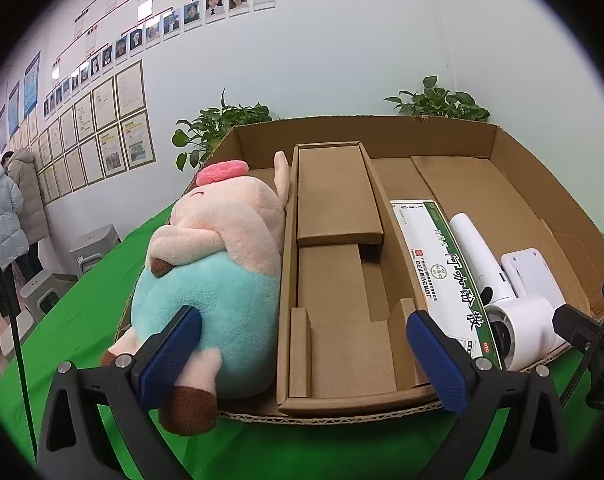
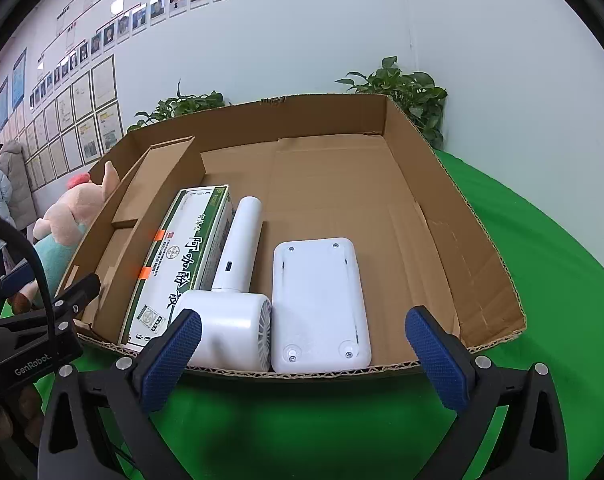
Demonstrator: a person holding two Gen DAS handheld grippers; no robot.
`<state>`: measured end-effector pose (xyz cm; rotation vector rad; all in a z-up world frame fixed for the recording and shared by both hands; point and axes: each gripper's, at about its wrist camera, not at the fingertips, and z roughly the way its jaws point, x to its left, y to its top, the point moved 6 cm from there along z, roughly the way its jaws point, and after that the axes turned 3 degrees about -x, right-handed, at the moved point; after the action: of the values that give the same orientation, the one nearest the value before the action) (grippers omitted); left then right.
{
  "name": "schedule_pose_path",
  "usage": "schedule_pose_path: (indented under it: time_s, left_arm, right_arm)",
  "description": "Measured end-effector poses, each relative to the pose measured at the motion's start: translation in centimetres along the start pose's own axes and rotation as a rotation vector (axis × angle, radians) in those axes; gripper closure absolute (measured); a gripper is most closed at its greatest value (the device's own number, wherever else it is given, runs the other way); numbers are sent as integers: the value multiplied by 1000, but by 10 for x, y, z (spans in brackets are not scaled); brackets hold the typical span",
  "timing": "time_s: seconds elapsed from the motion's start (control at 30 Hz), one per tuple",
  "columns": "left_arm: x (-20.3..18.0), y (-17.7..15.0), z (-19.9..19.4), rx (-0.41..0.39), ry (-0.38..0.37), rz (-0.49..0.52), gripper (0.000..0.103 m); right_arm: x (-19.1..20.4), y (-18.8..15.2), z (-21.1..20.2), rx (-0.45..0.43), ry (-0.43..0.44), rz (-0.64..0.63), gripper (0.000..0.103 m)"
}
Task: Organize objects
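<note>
We see both our left hand-held gripper and right hand-held gripper spread wide, holding nothing, at the near edge of the shallow brown cardboard tray on the green-covered bench. Inside lie a pink-and-turquoise plush pig, a folded cardboard insert, a green-and-white printed carton, a white hair dryer and a flat white plastic device — the last three side by side. Our left blue pad overlaps the pig's belly — whether it touches is unclear.

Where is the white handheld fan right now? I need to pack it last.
In the right wrist view the white handheld fan lies inside the cardboard tray near its front edge, between the green-and-white box and the flat white device.
</note>
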<state>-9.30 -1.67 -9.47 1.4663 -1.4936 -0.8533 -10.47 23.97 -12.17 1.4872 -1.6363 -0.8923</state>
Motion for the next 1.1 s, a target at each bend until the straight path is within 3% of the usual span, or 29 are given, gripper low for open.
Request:
schedule_pose_path:
  time_s: [1.1]
  left_arm:
    - [0,0,-1,2,5,5,1]
  right_arm:
    - [2,3,-4,2,-3,-1,0]
